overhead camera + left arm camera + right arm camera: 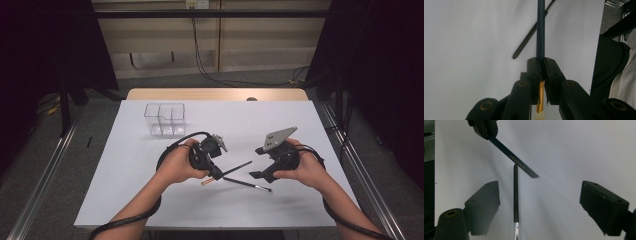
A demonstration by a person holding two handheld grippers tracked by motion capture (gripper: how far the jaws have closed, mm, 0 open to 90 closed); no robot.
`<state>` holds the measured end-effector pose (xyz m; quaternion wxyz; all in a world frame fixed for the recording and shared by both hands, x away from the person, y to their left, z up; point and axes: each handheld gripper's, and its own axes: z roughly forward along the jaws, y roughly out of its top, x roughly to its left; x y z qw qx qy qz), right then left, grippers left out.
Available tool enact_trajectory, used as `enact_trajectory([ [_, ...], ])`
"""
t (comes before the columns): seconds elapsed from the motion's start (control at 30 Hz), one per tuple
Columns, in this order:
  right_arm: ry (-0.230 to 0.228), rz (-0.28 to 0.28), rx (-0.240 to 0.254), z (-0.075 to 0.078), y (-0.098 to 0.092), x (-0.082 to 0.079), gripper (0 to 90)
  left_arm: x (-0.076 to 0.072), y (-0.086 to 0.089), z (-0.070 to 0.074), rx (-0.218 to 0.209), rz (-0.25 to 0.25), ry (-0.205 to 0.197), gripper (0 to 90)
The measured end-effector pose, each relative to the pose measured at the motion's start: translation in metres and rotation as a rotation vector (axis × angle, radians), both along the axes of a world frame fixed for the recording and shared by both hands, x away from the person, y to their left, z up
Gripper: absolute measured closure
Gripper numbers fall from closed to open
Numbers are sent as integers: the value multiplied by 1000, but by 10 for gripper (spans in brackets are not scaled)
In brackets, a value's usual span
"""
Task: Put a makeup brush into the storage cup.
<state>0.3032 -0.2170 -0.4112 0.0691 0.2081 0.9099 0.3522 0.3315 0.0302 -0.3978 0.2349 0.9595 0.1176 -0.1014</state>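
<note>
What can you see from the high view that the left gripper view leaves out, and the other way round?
The high view alone takes in the clear divided container, the right gripper with open jaws, and both of the person's hands.

The left gripper view alone shows, close up, the gold ferrule and pale bristles of the blue-handled brush behind the shut jaws.

Both show the left gripper clamping that brush, the black-handled brush lying on the white table.

We judge this a lab recording bay, not a home: a white-covered table [280, 200] between metal floor rails [42, 180], black curtains [50, 45] at both sides, loose cables [210, 70] running down a bare panelled wall [260, 40] beyond the table's far edge.
</note>
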Motion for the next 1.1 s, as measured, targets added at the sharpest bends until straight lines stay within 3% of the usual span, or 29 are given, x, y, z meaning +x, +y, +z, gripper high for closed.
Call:
enact_trajectory([
  [0.1,10,28,-9,1,5,1,235,1,0,-1,6,-14,1,834],
  [0.37,-26,108,-59,5,17,2,378,0,-4,-1,2,-29,-2,834],
  [0.43,-25,130,-64,6,20,2,457,0,-6,-2,1,-28,4,834],
  [0.67,-36,163,-73,7,25,1,520,0,-9,-3,-1,-41,6,834],
  [0.8,-39,230,-131,7,32,-1,648,-1,-13,-4,5,-50,9,834],
  [0.97,-35,246,-156,5,35,-3,694,1,-16,-2,4,-66,29,834],
  [1.03,-38,259,-169,3,35,-3,735,0,-17,-2,-8,-45,43,834],
  [1.1,-33,264,-170,1,34,-4,762,2,-19,-1,0,-66,44,834],
])
